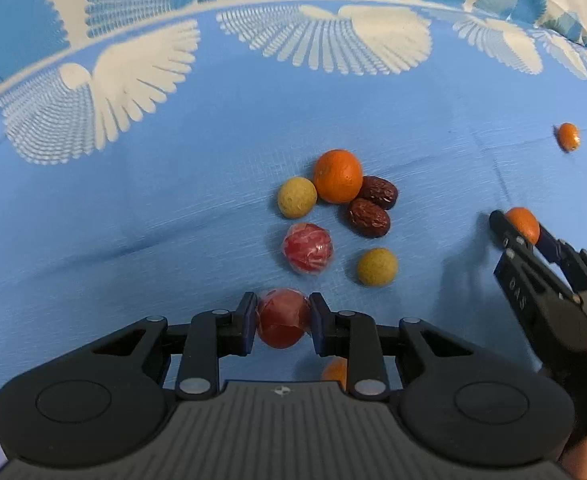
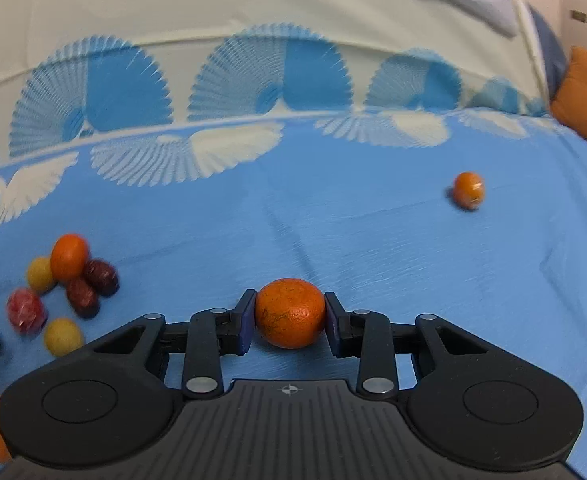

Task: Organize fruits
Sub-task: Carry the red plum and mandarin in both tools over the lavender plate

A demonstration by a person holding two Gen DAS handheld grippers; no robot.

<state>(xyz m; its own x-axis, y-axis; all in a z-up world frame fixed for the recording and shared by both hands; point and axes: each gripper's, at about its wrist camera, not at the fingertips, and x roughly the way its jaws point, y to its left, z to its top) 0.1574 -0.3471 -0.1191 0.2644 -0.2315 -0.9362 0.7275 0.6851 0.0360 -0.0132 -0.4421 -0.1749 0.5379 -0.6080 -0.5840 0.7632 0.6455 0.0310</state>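
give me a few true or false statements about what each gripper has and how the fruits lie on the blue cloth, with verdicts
1. The left gripper is closed on a red wrapped fruit. True.
2. The right gripper is open with nothing in it. False: its fingers press both sides of an orange.
3. Two dark red dates lie side by side, next to the large orange in the cluster. True.
4. Both yellow balls touch each other. False: one sits left of the large orange, the other lies apart, nearer the grippers.
5. A lone small orange lies far from the cluster. True.
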